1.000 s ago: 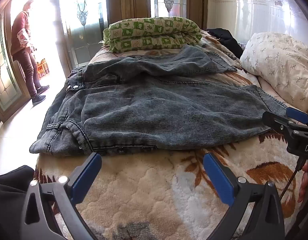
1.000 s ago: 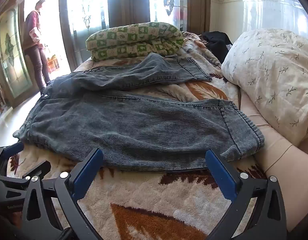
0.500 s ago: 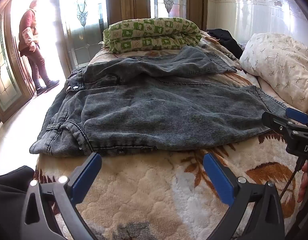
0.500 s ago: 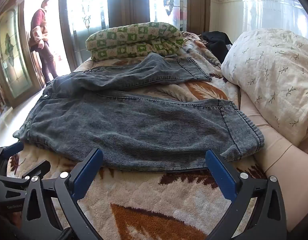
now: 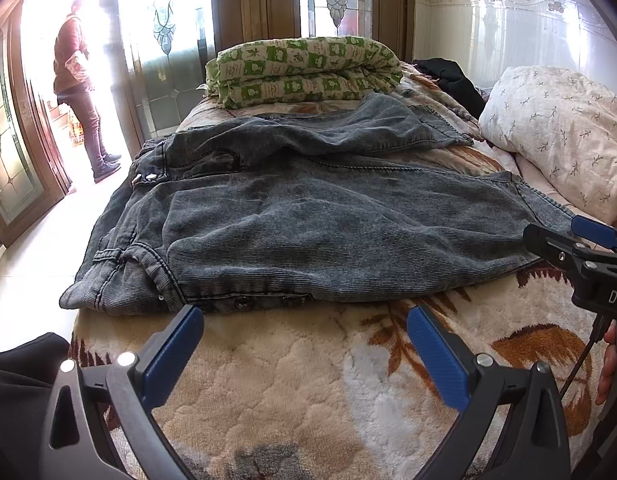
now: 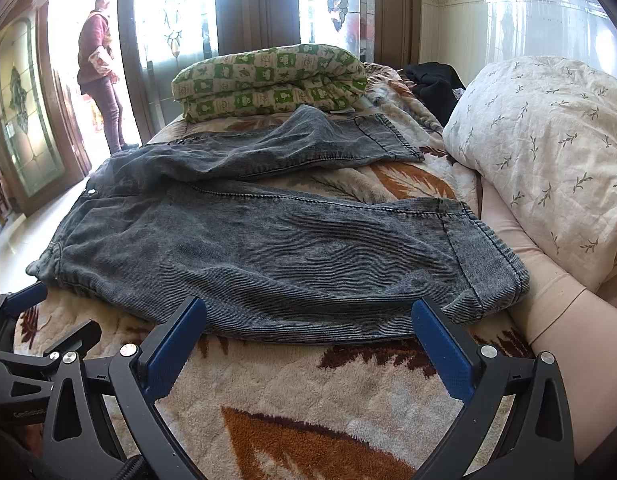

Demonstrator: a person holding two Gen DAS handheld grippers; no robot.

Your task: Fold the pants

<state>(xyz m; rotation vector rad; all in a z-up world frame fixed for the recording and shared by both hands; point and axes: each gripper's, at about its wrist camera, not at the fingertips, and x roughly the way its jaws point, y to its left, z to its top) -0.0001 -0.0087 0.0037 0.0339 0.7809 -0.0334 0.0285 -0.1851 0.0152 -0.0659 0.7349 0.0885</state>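
Pants (image 5: 328, 232) lie crosswise on bed (image 5: 292, 380); waistband left, hems right

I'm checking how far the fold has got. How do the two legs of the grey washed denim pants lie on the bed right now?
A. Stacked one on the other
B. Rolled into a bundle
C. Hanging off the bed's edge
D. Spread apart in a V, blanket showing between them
D: the grey washed denim pants lie flat with legs splayed, and the cream and brown plush blanket shows between them; both grippers are open and empty.
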